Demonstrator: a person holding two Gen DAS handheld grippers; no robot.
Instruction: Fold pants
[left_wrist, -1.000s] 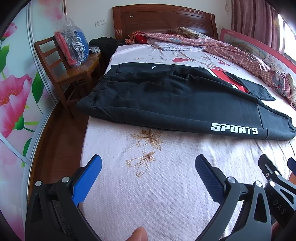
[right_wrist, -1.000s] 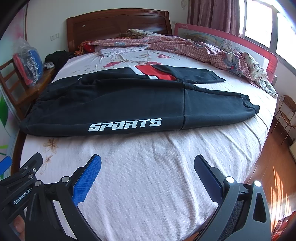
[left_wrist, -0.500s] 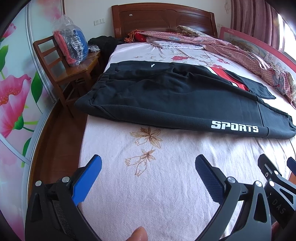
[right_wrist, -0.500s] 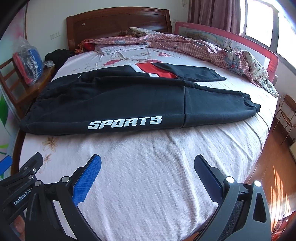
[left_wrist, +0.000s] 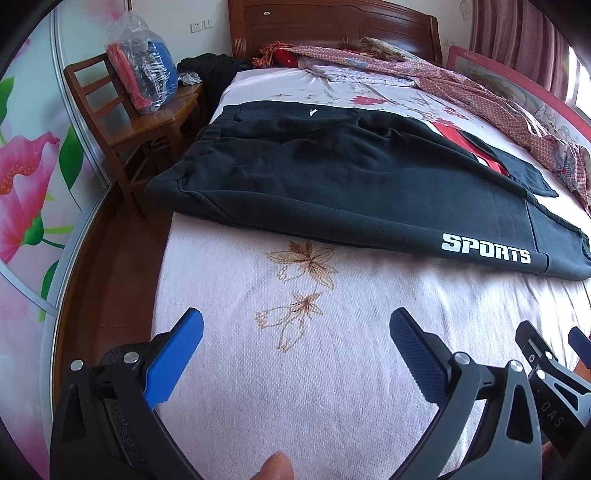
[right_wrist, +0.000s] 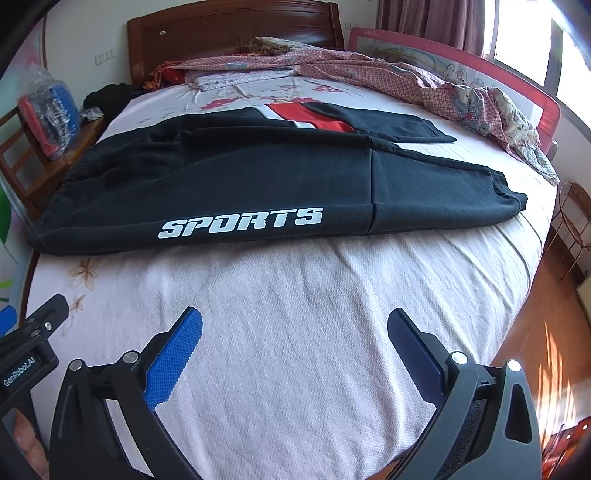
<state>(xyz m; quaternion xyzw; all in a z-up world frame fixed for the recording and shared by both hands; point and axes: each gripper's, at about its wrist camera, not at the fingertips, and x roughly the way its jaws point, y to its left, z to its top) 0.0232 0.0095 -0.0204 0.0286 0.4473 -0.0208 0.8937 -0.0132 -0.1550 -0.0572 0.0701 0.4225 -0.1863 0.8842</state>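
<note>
Black pants (left_wrist: 351, 184) with a white "SPORTS" print and a red panel lie flat across the bed, waistband at the left edge, cuffs to the right; they also show in the right wrist view (right_wrist: 258, 184). My left gripper (left_wrist: 295, 332) is open and empty, held above the pink sheet well short of the pants' near edge. My right gripper (right_wrist: 294, 328) is open and empty, also above the sheet in front of the pants. The right gripper's body shows at the left view's right edge (left_wrist: 546, 369).
The bed (right_wrist: 314, 332) has a wooden headboard (left_wrist: 332, 33). A crumpled checked blanket (right_wrist: 406, 81) lies along the far right side. A wooden chair (left_wrist: 122, 122) with a plastic bag (left_wrist: 144, 77) stands left of the bed. Wooden floor shows on both sides.
Both grippers have moved slightly nearer the pants; the pants appear a little larger. Both stay open, and the pants have not moved.
</note>
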